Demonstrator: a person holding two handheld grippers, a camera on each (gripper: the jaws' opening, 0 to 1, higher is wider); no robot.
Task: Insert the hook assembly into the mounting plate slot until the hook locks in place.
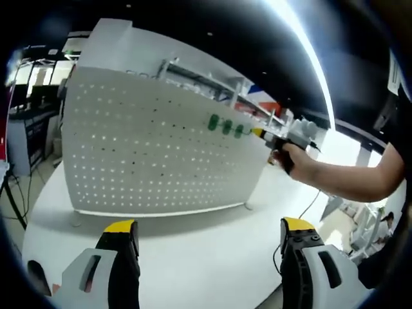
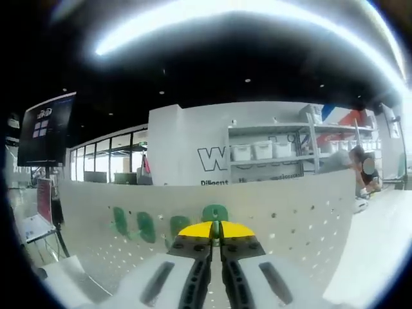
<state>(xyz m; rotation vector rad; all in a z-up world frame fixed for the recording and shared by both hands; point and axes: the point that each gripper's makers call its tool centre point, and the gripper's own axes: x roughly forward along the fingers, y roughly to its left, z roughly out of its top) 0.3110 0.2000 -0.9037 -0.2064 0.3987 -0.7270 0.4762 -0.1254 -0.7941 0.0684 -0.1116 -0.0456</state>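
Four green hooks sit in a row on the white pegboard mounting plate [image 2: 290, 212], and the right gripper [image 2: 216, 230] has its yellow-tipped jaws clenched together on the fourth one, the green hook assembly [image 2: 215, 212], which rises just above the jaw tips and appears pressed to the plate face. The other three green hooks [image 2: 145, 225] lie to the left of those jaws, already hanging on the plate.

In the left gripper view the left gripper [image 1: 209, 235] has its jaws released and wide apart, holding nothing, low over the white surface [image 1: 193, 257], with the plate standing upright well beyond the tips. Far up and to the right of those jaws the right gripper, held by a hand [image 1: 290, 154], meets the plate at the end of the hook row [image 1: 226, 126].

My judgement is that the step in hand is seating the hook. To do it well, keep the grip firm and the hook's pegs square to the holes, push straight into the plate, then ease downward so the catch drops behind the panel. Whether it has locked cannot be told from these views, so a light tug before letting go would confirm it. The freestanding plate may tip under the push; the idle left jaws could steady its lower edge
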